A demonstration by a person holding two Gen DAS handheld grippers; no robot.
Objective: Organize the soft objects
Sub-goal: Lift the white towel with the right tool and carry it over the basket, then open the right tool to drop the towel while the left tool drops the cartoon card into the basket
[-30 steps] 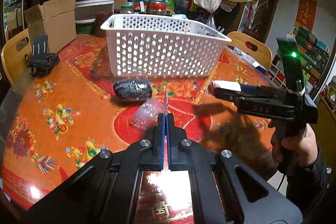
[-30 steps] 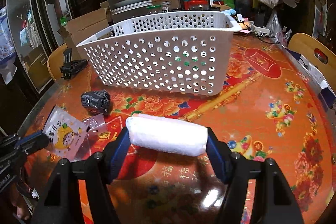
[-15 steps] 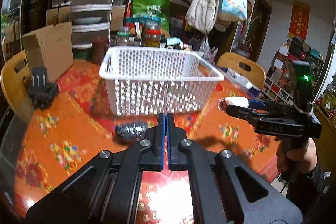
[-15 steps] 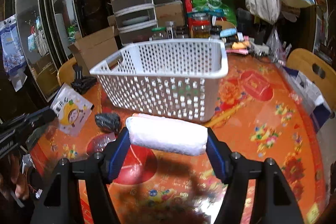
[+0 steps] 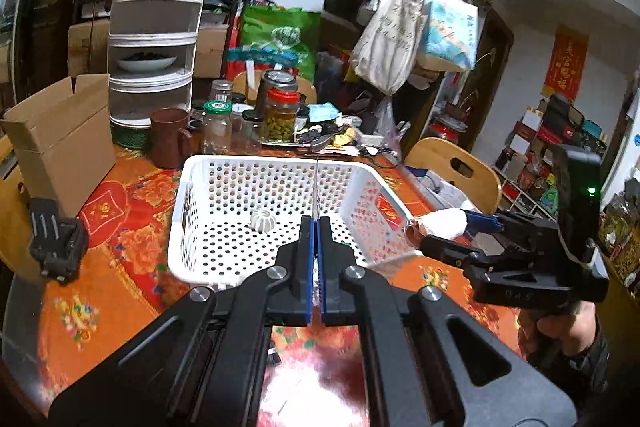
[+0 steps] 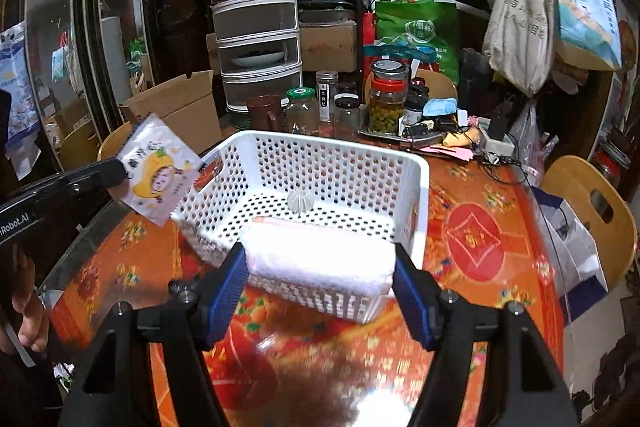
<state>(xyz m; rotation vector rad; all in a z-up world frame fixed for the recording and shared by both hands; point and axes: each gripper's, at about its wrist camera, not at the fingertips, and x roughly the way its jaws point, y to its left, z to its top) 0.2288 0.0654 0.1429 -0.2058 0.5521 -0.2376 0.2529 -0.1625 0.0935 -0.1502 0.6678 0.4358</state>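
Observation:
A white perforated basket [image 5: 188,211] [image 6: 416,203] stands on the orange table, with a small white ribbed object [image 5: 262,221] [image 6: 301,202] inside. My left gripper [image 5: 316,227] is shut on a flat printed packet, seen edge-on here [image 5: 315,187] and face-on in the right wrist view [image 6: 158,173]; it hangs over the basket's left rim. My right gripper [image 6: 320,267] is shut on a rolled white towel [image 6: 318,261] [image 5: 444,223], held above the basket's near right edge.
A cardboard box [image 5: 60,139], a brown mug [image 5: 170,137], glass jars [image 5: 280,115] and clutter stand behind the basket. A black holder [image 5: 56,247] sits at the table's left. A wooden chair [image 5: 456,171] stands at the right.
Both grippers have risen and moved forward to the basket, carrying the packet and the towel. The basket's inside now shows. The dark bundle on the table has dropped out of view.

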